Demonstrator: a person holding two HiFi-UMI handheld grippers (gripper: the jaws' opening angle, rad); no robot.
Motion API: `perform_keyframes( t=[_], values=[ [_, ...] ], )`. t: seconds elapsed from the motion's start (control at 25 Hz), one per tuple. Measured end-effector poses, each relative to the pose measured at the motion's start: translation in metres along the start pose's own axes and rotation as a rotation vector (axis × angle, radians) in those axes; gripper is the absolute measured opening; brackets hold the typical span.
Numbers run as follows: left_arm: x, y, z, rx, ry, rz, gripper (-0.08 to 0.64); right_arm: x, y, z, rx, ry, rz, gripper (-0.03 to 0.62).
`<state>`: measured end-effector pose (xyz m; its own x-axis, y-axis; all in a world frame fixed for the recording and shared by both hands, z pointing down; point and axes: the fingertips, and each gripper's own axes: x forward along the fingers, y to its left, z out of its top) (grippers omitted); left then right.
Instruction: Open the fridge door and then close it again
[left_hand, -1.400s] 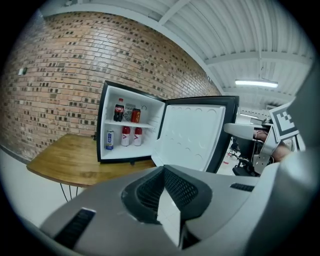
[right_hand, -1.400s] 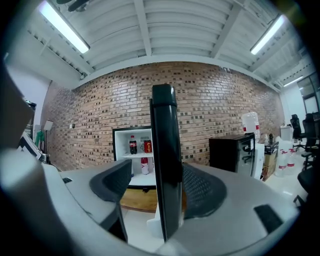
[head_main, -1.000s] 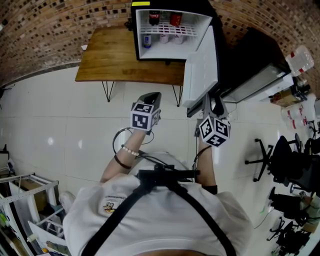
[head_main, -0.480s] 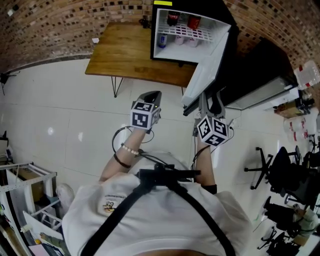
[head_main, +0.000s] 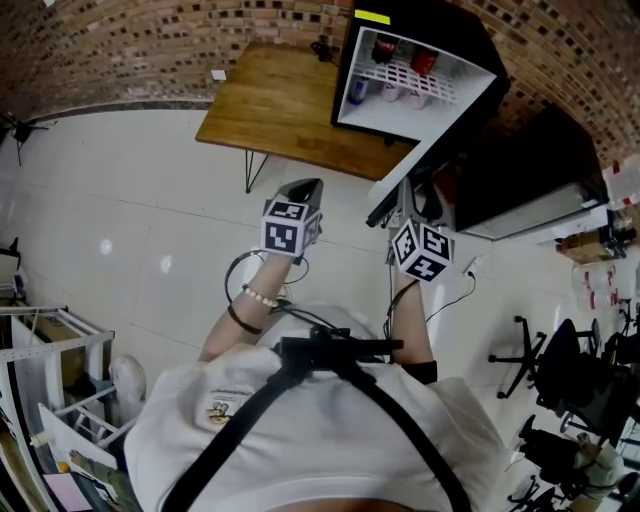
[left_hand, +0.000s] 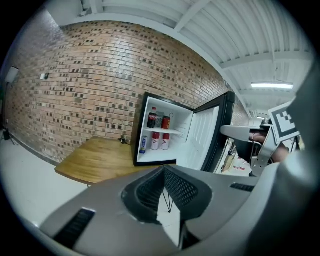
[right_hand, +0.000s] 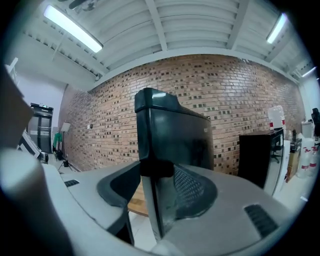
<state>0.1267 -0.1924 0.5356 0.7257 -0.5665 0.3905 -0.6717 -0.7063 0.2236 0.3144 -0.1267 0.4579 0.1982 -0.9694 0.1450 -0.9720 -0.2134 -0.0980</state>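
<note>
fridge door (head_main: 432, 148) open, closing not yet done | right gripper (head_main: 412, 192) jaws just been opening, door edge between them | left gripper (head_main: 303, 190) jaws together, empty

This looks like a workshop or lab set up in an industrial room, not a home. A bare brick wall (head_main: 120, 40) curves round a plain white tiled floor (head_main: 120, 200). The white ribbed ceiling (right_hand: 190, 25) has exposed beams and a tube light (right_hand: 72, 28). A small fridge (head_main: 410, 85) stocked with drink bottles (left_hand: 158, 120) stands on a wooden counter (head_main: 275, 105) with thin metal legs. Black office chairs (head_main: 556, 352) crowd the right side near a dark cabinet (head_main: 520, 160). A cluttered white rack (head_main: 50, 370) sits at the left edge.
</note>
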Motion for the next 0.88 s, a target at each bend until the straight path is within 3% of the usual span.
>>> perform_keyframes(
  t=[0.88],
  values=[
    [-0.019,0.073,0.019,-0.024,-0.026,0.011,0.002,0.096,0.077,0.003,-0.072,0.076,-0.031,0.222]
  ],
)
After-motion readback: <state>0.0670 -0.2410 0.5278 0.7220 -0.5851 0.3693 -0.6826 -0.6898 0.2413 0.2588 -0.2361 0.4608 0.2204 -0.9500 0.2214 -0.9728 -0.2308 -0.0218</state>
